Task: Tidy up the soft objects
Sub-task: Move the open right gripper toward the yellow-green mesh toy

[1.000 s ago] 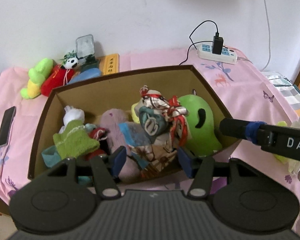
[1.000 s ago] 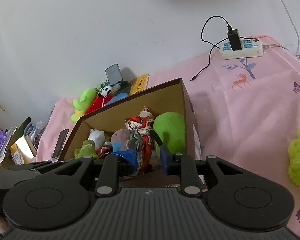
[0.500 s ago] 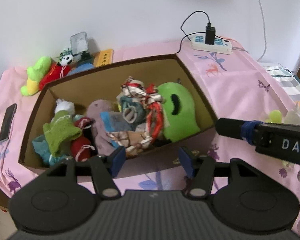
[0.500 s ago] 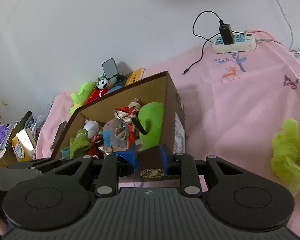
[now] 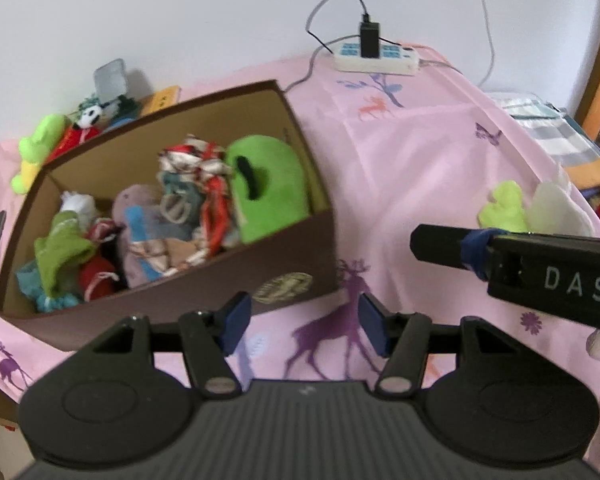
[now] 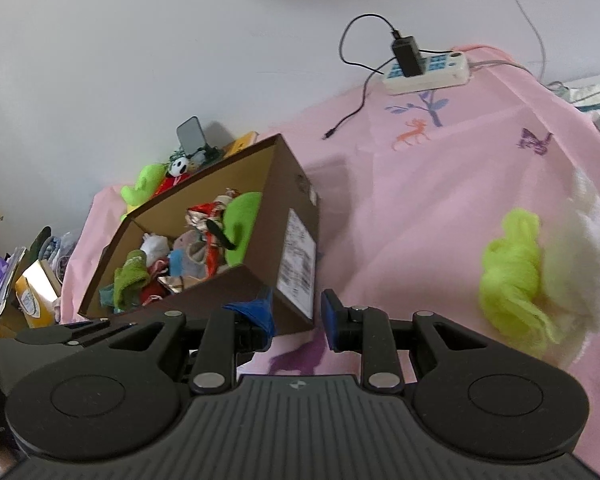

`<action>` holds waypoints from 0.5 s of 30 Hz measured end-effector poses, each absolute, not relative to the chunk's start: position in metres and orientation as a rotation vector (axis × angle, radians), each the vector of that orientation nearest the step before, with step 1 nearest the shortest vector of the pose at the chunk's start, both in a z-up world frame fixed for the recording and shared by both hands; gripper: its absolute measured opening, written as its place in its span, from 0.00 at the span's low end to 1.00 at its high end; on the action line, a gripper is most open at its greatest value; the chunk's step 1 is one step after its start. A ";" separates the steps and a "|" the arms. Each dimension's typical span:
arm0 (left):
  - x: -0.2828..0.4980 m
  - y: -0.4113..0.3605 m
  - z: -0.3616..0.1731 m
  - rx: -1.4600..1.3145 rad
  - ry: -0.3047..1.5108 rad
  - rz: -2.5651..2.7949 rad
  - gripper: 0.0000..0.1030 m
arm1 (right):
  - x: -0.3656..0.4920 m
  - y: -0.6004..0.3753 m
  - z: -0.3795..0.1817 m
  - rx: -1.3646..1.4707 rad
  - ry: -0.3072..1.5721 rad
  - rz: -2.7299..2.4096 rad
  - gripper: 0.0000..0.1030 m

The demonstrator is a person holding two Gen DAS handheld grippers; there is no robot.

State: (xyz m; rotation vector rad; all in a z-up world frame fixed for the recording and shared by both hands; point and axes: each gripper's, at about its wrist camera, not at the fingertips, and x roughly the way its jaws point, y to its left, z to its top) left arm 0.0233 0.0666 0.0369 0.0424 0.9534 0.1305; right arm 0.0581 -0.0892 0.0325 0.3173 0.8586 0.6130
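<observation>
Brown box [image 5: 296, 256] of soft toys, gold seal on front, white label on side, right gripper [image 6: 298, 316] marked "DAS" beside it, left gripper [image 5: 302, 322] likewise, both jaws apart, empty

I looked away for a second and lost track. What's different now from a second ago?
Both tools have pulled back from over the box toward the lime and white soft toys on the pink cloth. The left tool stays open and empty; the right tool is open, nothing gripped. The box and its contents haven't shifted.
</observation>
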 end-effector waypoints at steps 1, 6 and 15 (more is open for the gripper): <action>0.024 0.062 0.035 0.046 0.957 0.124 0.58 | 0.058 -0.093 0.031 0.319 0.860 0.608 0.08; 0.029 0.043 0.029 0.066 0.972 0.091 0.58 | 0.056 -0.111 0.025 0.331 0.871 0.576 0.08; 0.039 0.010 0.014 0.088 1.016 0.009 0.59 | 0.054 -0.152 0.013 0.360 0.883 0.488 0.09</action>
